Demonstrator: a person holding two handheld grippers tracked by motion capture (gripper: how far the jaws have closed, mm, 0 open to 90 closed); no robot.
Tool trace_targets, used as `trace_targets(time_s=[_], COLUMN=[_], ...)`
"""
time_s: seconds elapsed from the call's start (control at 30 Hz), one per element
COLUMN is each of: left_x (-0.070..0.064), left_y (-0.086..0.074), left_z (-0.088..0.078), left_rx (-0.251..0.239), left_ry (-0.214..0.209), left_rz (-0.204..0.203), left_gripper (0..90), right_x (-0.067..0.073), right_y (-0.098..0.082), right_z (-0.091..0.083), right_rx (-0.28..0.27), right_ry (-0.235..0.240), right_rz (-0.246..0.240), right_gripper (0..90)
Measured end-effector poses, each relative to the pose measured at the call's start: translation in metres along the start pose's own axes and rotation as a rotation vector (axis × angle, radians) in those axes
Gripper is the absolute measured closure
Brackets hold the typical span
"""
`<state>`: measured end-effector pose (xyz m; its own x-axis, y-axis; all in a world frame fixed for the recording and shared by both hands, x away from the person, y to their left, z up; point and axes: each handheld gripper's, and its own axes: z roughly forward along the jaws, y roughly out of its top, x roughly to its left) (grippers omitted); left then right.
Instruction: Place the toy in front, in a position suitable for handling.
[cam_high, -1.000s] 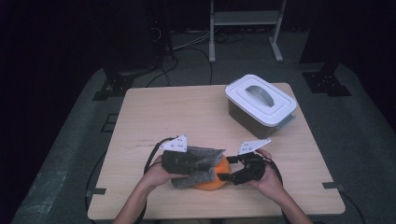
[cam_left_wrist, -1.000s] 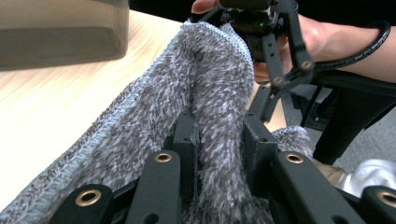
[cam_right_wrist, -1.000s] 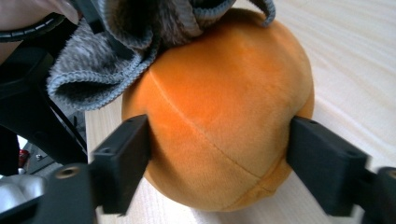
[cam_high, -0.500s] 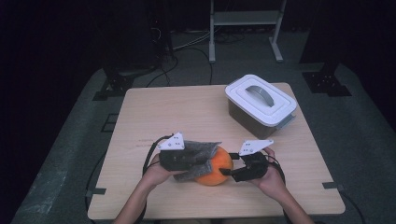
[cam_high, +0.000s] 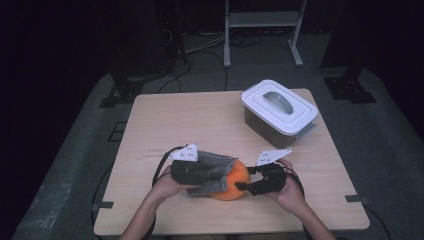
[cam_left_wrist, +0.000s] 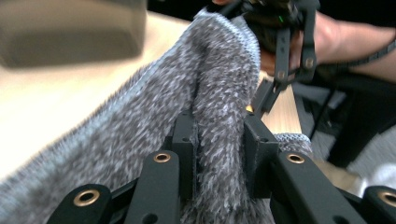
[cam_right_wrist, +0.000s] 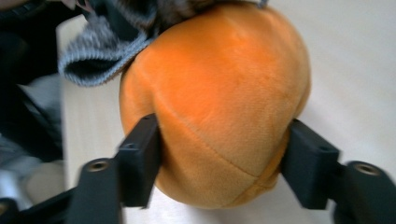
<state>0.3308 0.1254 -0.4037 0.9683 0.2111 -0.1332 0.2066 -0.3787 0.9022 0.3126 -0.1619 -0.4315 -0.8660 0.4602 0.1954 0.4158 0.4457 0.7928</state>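
Left gripper (cam_high: 220, 175): jaws clamped on a fold of the grey fuzzy cloth (cam_left_wrist: 140, 130).
Right gripper (cam_right_wrist: 219, 163): jaws have just been closing, pads now pressed on both flanks of the orange plush ball (cam_right_wrist: 215, 102).
Orange plush ball: near edge of the wooden table (cam_high: 190, 120), between both grippers, cloth draped over its left side.
Lidded container (cam_high: 279, 112): far right, well apart.

Ball: orange plush ball (cam_right_wrist: 215, 107), resting on the table (cam_right_wrist: 355, 60)
Right gripper (cam_right_wrist: 219, 163): jaws just closing, pressing both ball flanks
Cloth: grey fuzzy cloth (cam_right_wrist: 107, 51), draped over ball's top
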Motion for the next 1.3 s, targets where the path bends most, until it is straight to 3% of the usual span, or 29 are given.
trace_targets(time_s=[0.03,0.13,0.2,0.33,0.4,0.53,0.6,0.7,0.9,0.97,1.17,1.3], left_x=[-0.001,-0.002,-0.002,0.0,0.001,0.0,-0.001,-0.004,-0.017,-0.02,-0.012,0.0], left_y=[0.003,0.01,0.009,-0.003,-0.006,-0.008,-0.011,-0.006,0.015,0.015,0.009,0.001], left_z=[-0.002,-0.013,-0.011,0.004,0.008,0.01,0.012,0.01,0.006,0.01,0.005,-0.011], left_rx=[-0.02,-0.114,-0.103,-0.007,0.011,0.077,0.098,0.091,-0.015,-0.002,0.001,-0.017], left_ry=[0.014,0.068,0.092,0.064,0.027,-0.076,-0.099,-0.078,-0.051,-0.048,-0.031,0.019], left_rz=[0.007,0.014,0.021,0.003,-0.021,-0.036,-0.035,-0.016,0.041,0.052,0.048,0.028], left_gripper=[70.6,70.4,70.2,69.2,69.3,69.4,69.5,69.3,68.9,68.5,71.6,73.0], right_x=[0.004,0.007,0.007,0.006,0.003,-0.007,-0.009,-0.003,0.012,0.018,0.016,0.015], right_y=[0.003,0.01,0.009,0.005,0.004,-0.001,-0.003,-0.002,0.003,0.004,0.002,0.001], right_z=[-0.004,-0.013,-0.015,-0.009,-0.008,-0.01,-0.009,-0.005,-0.002,0.002,0.003,0.003], right_rx=[-0.027,-0.078,-0.071,-0.051,-0.012,-0.036,-0.046,-0.042,-0.032,-0.023,-0.023,-0.031], right_ry=[-0.038,-0.102,-0.128,-0.102,-0.083,-0.01,0.018,0.002,-0.037,-0.037,-0.032,-0.027], right_rz=[-0.042,-0.093,-0.119,-0.105,-0.069,0.038,0.073,0.033,-0.081,-0.127,-0.122,-0.116], right_gripper=[37.3,38.2,37.7,30.6,23.0,19.0,19.8,23.6,29.2,29.2,32.3,32.3])
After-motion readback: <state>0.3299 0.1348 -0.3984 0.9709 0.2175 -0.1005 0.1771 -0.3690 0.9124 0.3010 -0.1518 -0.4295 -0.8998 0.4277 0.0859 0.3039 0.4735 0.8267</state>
